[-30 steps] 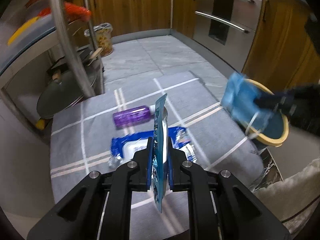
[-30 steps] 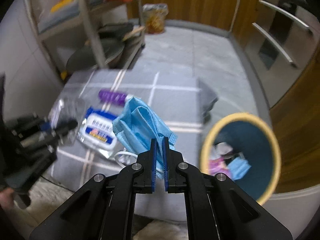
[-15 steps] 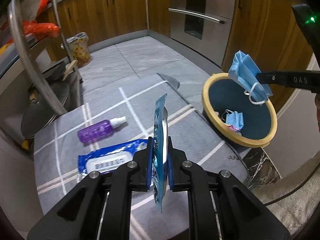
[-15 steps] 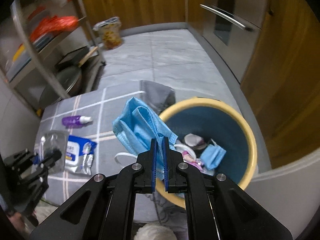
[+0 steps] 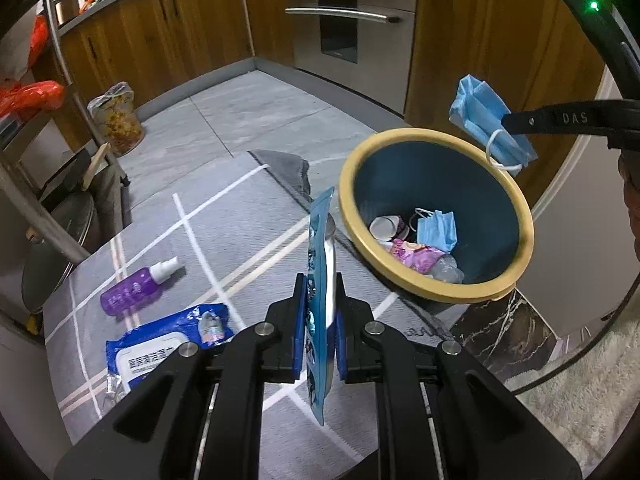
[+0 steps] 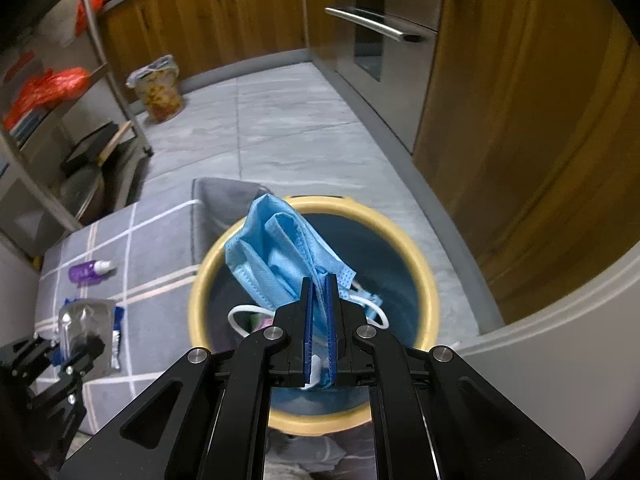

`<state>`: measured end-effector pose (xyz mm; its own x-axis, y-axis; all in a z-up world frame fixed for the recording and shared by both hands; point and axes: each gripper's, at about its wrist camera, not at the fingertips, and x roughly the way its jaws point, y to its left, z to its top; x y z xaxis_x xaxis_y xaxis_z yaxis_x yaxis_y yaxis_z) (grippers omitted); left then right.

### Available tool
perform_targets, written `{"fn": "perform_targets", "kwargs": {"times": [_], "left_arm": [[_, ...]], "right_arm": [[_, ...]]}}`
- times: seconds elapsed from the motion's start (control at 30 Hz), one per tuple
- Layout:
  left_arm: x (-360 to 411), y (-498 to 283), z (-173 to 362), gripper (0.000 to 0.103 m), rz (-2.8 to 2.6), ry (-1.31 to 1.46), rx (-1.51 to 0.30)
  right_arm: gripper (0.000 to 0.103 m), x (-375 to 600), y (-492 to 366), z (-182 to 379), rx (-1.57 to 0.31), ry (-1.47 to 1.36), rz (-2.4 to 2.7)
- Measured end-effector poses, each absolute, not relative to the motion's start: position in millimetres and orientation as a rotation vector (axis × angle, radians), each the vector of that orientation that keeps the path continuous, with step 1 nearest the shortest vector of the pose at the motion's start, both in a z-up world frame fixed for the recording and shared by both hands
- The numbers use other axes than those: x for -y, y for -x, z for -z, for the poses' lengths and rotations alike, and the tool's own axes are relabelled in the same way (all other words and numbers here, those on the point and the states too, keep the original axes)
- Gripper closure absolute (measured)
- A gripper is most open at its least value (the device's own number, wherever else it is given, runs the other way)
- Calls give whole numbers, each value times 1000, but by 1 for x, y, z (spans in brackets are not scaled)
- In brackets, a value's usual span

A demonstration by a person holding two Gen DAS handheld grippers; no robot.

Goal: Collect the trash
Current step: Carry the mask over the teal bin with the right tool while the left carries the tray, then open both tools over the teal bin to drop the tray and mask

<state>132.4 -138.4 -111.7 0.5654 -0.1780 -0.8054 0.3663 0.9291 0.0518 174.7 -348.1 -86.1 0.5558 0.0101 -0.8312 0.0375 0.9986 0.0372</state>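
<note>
Below right claw: bin mouth, directly under clamped mask
Left claw: clamped on upright wrapper
Bin from left claw: ahead, rightward, near
Nearer hand: right, judged ready to release

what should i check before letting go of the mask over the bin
1. Right gripper shut on the blue face mask: ok.
2. Mask over the opening of the trash bin: ok in the right wrist view; in the left wrist view it hangs near the far rim, so cannot tell for certain.
3. Ear loop clear of the gripper fingers: cannot tell.
4. Room in the bin: ok, the trash lies low at the bottom.
5. Left gripper shut on the blue wrapper, short of the bin: ok.
6. Spray bottle and wipes pack left on the mat: not ok.
</note>
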Motion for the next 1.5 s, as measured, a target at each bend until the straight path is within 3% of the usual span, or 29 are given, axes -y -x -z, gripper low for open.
{"fn": "perform_targets", "kwargs": {"times": [0.6, 1.2, 1.5], "left_arm": [[201, -147, 109, 91, 438, -216, -866], [253, -187, 144, 91, 490, -231, -922], [261, -184, 153, 90, 511, -231, -939]], "right_arm": [[96, 391, -184, 106, -1028, -67, 70], [95, 397, -197, 116, -1041, -55, 69], [85, 398, -199, 116, -1026, -25, 71]]}}
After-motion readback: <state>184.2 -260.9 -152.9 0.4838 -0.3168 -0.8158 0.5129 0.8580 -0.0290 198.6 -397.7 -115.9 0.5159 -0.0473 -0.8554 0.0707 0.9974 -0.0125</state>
